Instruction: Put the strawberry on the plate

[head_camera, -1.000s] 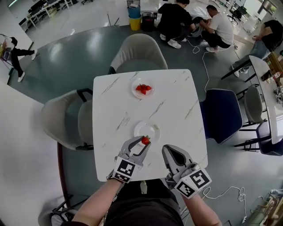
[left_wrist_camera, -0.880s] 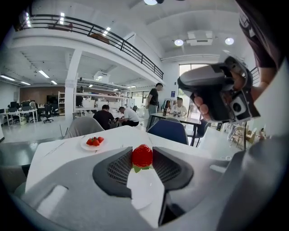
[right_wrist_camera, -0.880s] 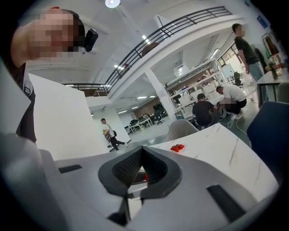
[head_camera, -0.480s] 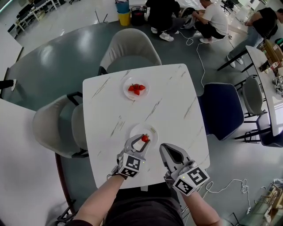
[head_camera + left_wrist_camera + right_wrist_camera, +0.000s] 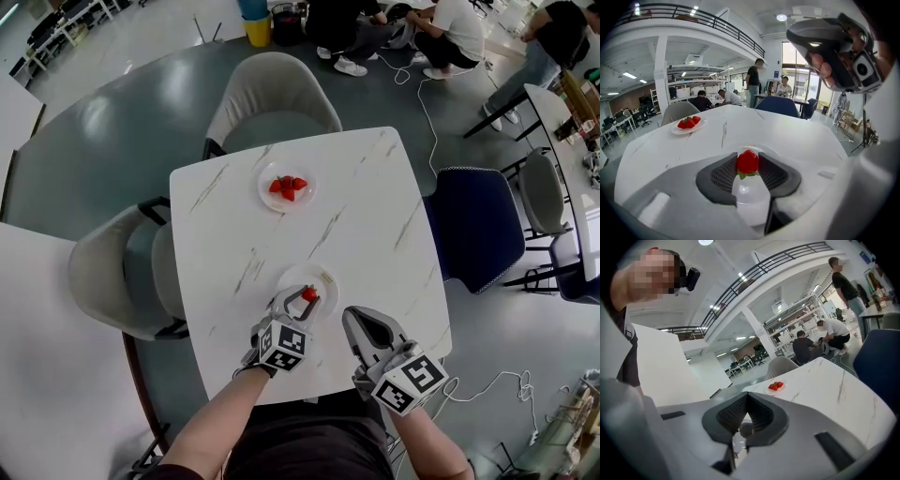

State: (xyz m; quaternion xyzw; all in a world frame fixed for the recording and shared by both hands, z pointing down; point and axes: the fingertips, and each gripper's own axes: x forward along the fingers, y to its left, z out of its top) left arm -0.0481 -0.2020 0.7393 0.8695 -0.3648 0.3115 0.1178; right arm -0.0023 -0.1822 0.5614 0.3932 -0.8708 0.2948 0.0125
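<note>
Plainly, the strawberry (image 5: 747, 161) is pinched between the left tongs (image 5: 301, 300), with its green leaves at the lower end in the left gripper view. It hangs over the near plate (image 5: 326, 277) on the table (image 5: 375, 216); I cannot tell whether it touches the plate. The coming move is probably just down and release. The right tongs (image 5: 746, 401) are closed on nothing, just right of the left ones.

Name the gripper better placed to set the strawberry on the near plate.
Left. The left gripper is shut on the strawberry and is over the near plate. The right gripper is shut, empty and off to the plate's side.
</note>
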